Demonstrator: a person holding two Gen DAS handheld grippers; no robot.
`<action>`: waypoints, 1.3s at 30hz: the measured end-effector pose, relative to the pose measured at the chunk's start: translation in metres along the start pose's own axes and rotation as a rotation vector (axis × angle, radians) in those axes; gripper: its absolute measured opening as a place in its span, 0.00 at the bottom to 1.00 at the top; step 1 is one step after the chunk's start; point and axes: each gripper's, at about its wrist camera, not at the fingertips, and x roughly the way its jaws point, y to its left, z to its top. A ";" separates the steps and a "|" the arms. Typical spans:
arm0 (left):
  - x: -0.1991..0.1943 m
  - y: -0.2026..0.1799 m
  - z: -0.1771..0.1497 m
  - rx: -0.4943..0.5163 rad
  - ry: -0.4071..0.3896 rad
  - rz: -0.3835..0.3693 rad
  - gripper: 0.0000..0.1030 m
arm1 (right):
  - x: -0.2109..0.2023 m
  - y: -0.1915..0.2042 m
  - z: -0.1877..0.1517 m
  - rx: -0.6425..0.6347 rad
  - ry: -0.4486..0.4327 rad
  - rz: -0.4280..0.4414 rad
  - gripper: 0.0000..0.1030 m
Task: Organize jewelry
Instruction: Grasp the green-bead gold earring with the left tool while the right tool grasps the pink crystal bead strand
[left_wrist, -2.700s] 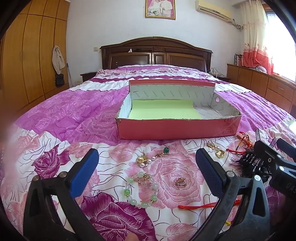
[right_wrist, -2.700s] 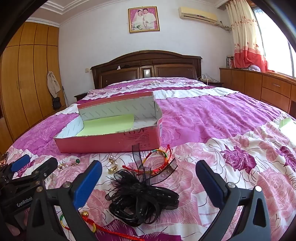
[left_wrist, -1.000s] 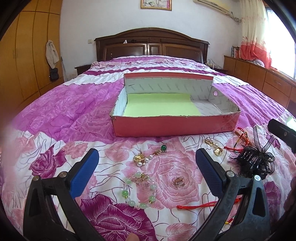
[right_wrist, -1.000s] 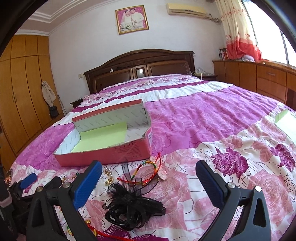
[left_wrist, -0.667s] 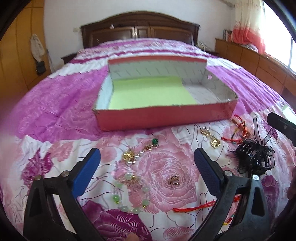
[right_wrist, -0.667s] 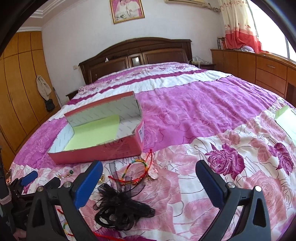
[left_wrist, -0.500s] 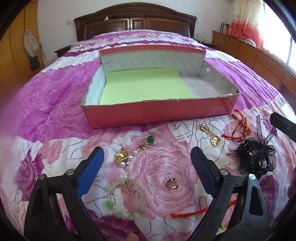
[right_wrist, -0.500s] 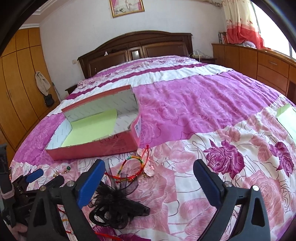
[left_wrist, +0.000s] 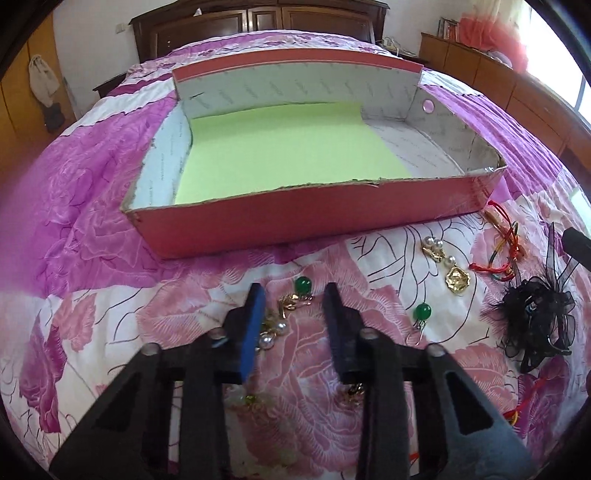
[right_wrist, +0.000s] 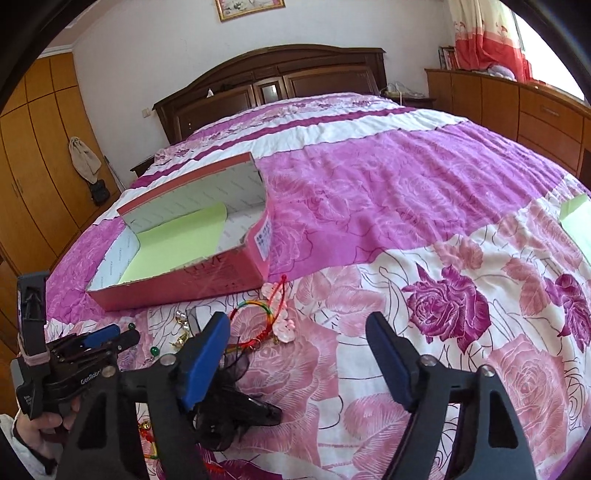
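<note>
Left hand-held gripper (left_wrist: 291, 295) jaws just narrowed around gold-pearl earring (left_wrist: 275, 325) on bed (left_wrist: 92, 177), contact unclear; pickup starting. Pink box (left_wrist: 295, 221) just ahead. Right hand-held gripper (right_wrist: 295, 332) narrowing, still wide, empty.

Pink box (left_wrist: 303, 225) with lime-green lining (left_wrist: 288, 147) on purple-and-pink rose-patterned bedspread (right_wrist: 406, 206).

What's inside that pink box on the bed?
The pink box holds only a light green sheet lying over most of its floor; no jewelry shows in it. Whatever lies under the sheet is covered.
</note>
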 end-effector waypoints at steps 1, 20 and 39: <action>0.002 0.000 0.001 0.004 0.005 -0.002 0.17 | 0.001 -0.001 0.000 0.005 0.006 0.004 0.74; 0.013 -0.010 0.002 0.048 0.018 0.062 0.10 | 0.011 -0.020 -0.001 0.044 0.083 0.030 0.67; -0.018 -0.005 -0.008 -0.012 -0.046 -0.016 0.10 | 0.047 -0.002 0.003 -0.030 0.232 0.106 0.25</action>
